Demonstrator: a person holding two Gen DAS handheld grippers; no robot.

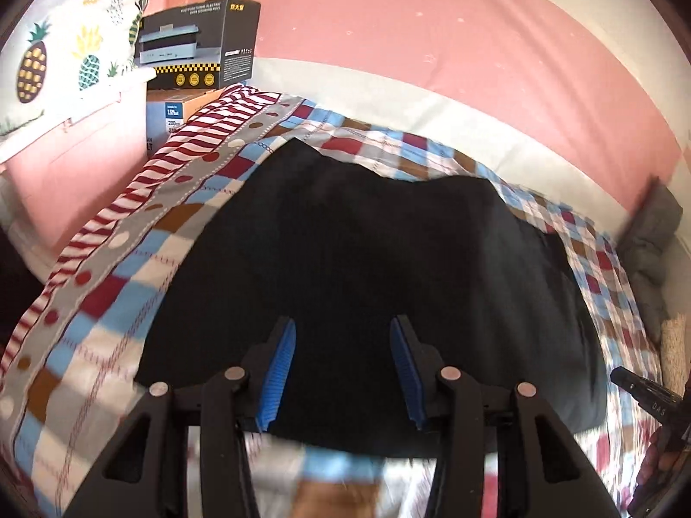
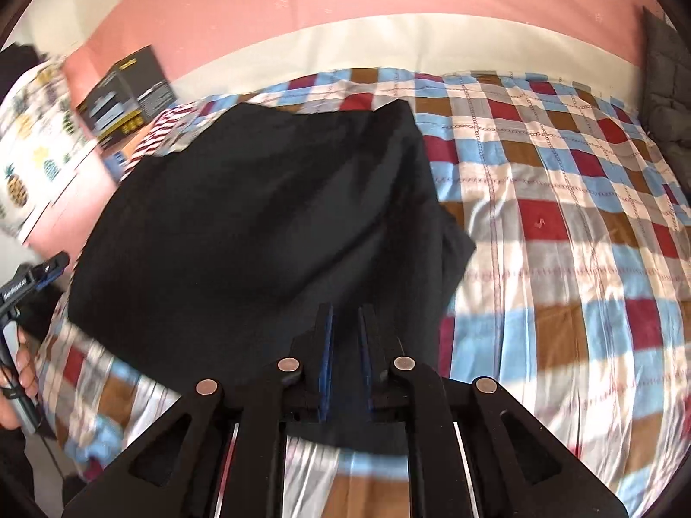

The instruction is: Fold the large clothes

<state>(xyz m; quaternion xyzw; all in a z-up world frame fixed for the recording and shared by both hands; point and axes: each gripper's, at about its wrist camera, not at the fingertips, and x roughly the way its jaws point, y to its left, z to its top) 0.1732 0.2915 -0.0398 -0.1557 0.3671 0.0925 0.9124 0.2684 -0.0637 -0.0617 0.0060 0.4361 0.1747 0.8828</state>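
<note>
Covering bed (image 2: 561,224): checked quilt, sunlit near edge. Black garment (image 2: 267,233) lies on quilt's left part, near edge below both grippers; looks already doubled into broad block, right edge layered, far edge uneven. Judgement: at least one fold done, further folds and squaring left. Left gripper (image 1: 342,371): fingers wide apart, holding nothing. Right gripper (image 2: 345,362): narrow gap, cloth between not evident.

One black garment (image 1: 371,267) lies mid-frame on one checked bedspread (image 2: 561,224). Two boxes are stacked at upper left — a dark one (image 1: 198,43) on a blue-and-orange one (image 1: 181,108). One pineapple-print pillow (image 1: 64,43) — far left. Two claws: left (image 1: 343,371), right (image 2: 345,358).
</note>
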